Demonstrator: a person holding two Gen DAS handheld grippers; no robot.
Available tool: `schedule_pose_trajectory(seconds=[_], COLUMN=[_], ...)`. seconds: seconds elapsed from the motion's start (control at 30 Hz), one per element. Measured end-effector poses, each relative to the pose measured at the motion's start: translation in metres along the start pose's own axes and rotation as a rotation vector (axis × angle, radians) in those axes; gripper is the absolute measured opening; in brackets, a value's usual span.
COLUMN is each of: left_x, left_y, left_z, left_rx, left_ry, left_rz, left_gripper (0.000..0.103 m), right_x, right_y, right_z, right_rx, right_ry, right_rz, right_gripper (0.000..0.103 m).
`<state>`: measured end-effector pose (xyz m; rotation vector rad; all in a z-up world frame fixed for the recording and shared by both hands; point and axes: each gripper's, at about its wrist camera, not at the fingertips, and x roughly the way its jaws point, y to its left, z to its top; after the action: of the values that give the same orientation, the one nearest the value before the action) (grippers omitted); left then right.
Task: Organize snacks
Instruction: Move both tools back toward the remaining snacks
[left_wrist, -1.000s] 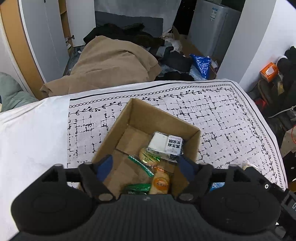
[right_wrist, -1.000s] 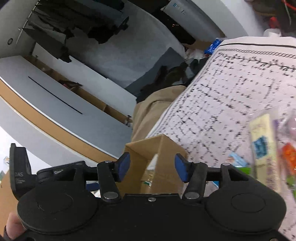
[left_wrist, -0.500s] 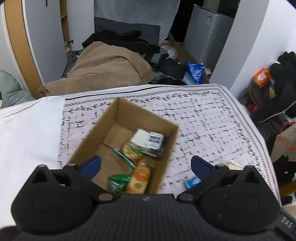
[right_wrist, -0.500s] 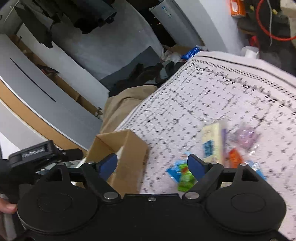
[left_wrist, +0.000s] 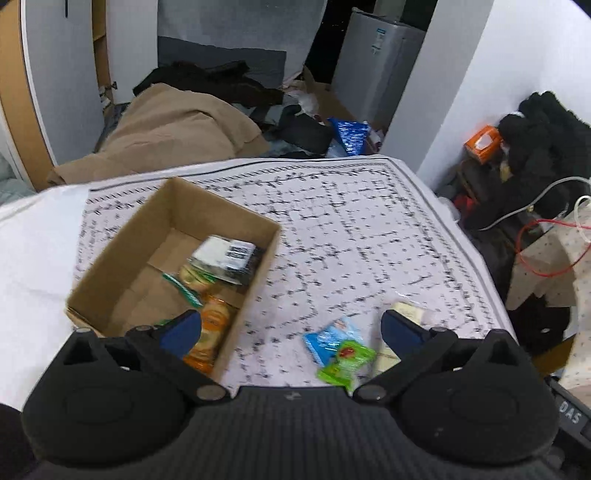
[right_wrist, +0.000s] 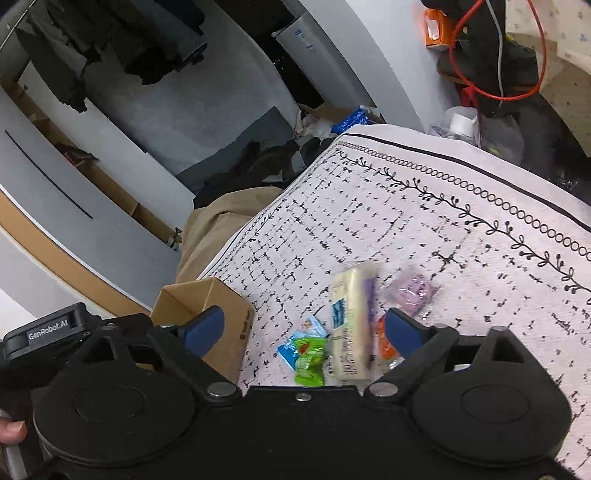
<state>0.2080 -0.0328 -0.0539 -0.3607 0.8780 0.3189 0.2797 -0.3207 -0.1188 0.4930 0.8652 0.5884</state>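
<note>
An open cardboard box (left_wrist: 122, 251) stands on the patterned cloth and holds several snacks: a black-and-white packet (left_wrist: 225, 258), a yellow-green one and an orange one (left_wrist: 212, 325). It also shows in the right wrist view (right_wrist: 221, 299). To its right lie a blue packet (left_wrist: 328, 338), a green packet (left_wrist: 345, 360) and a long cream pack (right_wrist: 351, 325). A purple packet (right_wrist: 412, 293) and an orange one (right_wrist: 384, 345) lie beside them. My left gripper (left_wrist: 291, 328) is open and empty above the box's right edge. My right gripper (right_wrist: 303, 328) is open and empty over the loose snacks.
The patterned cloth (left_wrist: 362, 236) covers the table, whose edges fall off at the right and far sides. A tan blanket (left_wrist: 166, 129) and dark clothes lie beyond it. Cables and bags (left_wrist: 535, 229) crowd the right.
Both grippers have opened wide. The left view has shifted right, from over the box to its right edge. The right gripper has swung from the box towards the loose snacks.
</note>
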Motion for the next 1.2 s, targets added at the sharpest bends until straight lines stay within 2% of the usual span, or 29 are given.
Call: schedule_pose_trajectory(seconds=[0.17, 0.4, 0.5, 0.7, 0.9, 1.03, 1.2], left_x=[-0.003, 0.005, 0.013, 0.037, 0.052, 0.067, 0.086], left_y=[-0.016, -0.046, -0.057, -0.064, -0.069, -0.071, -0.072], left_z=[-0.006, -0.012, -0.016, -0.029, -0.038, -0.043, -0.049], left_rx=[-0.001, 0.036, 0.053, 0.004, 0.003, -0.012, -0.025], left_ry=[-0.023, 0.001, 0.031, 0.116, 0.127, 0.138, 0.152], left_rz=[0.002, -0.001, 0.009, 0.022, 0.040, 0.050, 0.059], left_gripper=[0.103, 0.103, 0.103, 0.103, 0.102, 0.099, 0.088], right_x=[-0.003, -0.014, -0.015, -0.008, -0.001, 0.005, 0.016], right_y=[-0.016, -0.039, -0.052, -0.070, -0.080, -0.084, -0.086], right_z=[0.004, 0.008, 0.009, 0.007, 0.003, 0.000, -0.005], right_rx=[0.018, 0.034, 0.056, 0.087, 0.096, 0.100, 0.075], right_ry=[0.009, 0.005, 0.004, 0.019, 0.045, 0.069, 0.107], right_rz=[0.016, 0.045, 0.035, 0.020, 0.009, 0.008, -0.001], right_gripper=[0.098, 0.098, 0.098, 0.097, 0.093, 0.092, 0.089])
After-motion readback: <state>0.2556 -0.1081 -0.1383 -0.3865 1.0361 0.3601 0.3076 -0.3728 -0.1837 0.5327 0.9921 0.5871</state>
